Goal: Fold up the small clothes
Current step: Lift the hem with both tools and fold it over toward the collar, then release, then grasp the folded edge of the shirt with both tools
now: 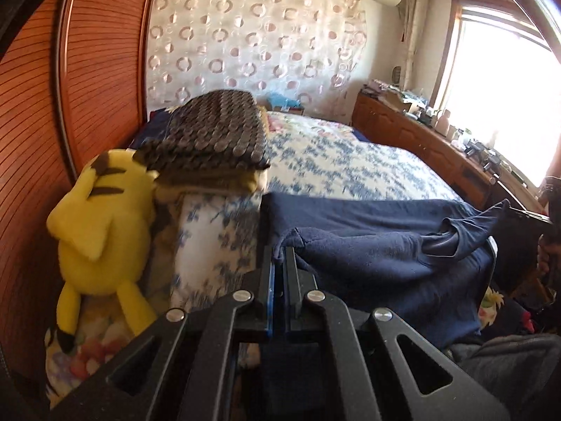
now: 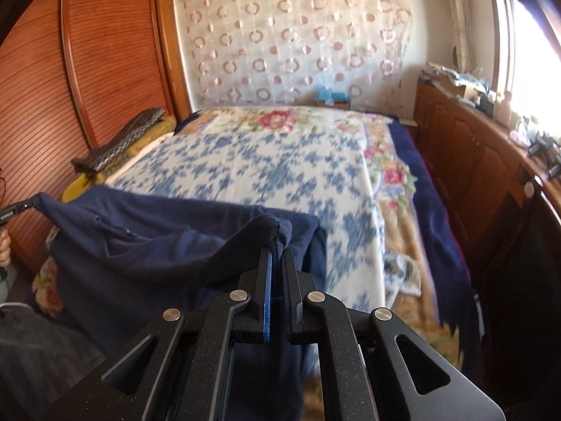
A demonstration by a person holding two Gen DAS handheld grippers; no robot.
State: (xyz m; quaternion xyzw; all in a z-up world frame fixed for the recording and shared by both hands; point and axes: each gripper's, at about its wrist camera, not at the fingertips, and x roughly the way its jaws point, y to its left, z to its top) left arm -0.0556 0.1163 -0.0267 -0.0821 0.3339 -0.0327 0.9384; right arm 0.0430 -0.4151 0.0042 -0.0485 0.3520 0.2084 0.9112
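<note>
A navy blue fleece garment (image 1: 378,252) hangs stretched in the air over the near end of the bed, held at two corners. My left gripper (image 1: 279,252) is shut on its left corner. My right gripper (image 2: 277,252) is shut on a bunched corner of the same garment (image 2: 157,245). In the left wrist view the right gripper's tip (image 1: 526,214) pinches the far right corner. In the right wrist view the left gripper's tip (image 2: 21,207) holds the far left corner. The cloth sags between the two grippers, with a pocket opening showing.
The bed (image 2: 280,161) has a blue-and-white floral cover. A yellow plush toy (image 1: 98,217) and a stack of pillows with a dark patterned cover (image 1: 214,140) lie at the left by the wooden headboard (image 1: 87,87). A wooden cabinet (image 2: 473,147) with clutter runs under the window at right.
</note>
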